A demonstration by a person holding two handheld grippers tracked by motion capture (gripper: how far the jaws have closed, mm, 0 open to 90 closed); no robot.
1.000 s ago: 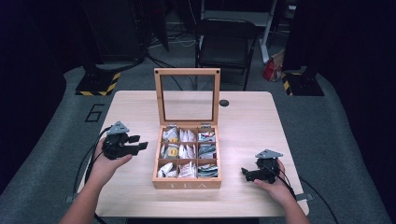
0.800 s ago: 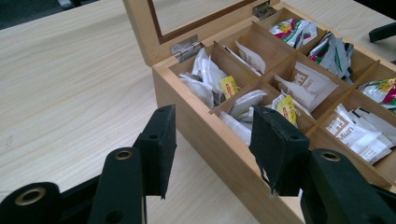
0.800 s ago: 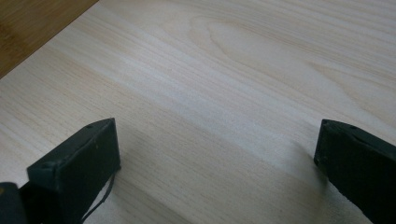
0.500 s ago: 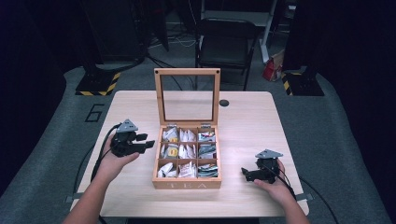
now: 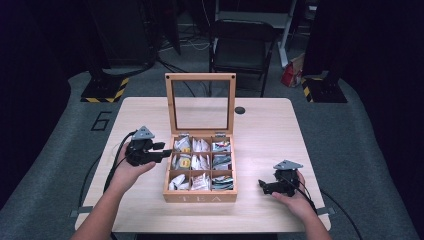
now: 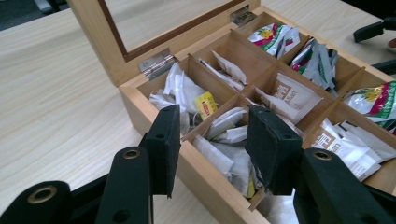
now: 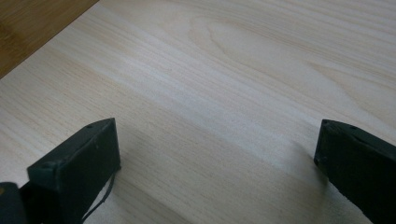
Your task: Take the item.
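Left gripper view shows the left tool [image 6: 212,149] spread wide over the tea box's [image 6: 205,179] packets [image 6: 219,154]; right tool [image 7: 217,163] wide over table [image 7: 233,70].

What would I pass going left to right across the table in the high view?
Left gripper → open wooden tea box → right gripper, with the person's right hand behind it.

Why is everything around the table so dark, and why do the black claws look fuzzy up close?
High view: light falls on the table and tea box, while the room behind is unlit and nearly black. Left gripper view: the near left gripper is slightly soft, the tea bags sharper. Right gripper view: the open right gripper casts soft shadows on the wood.
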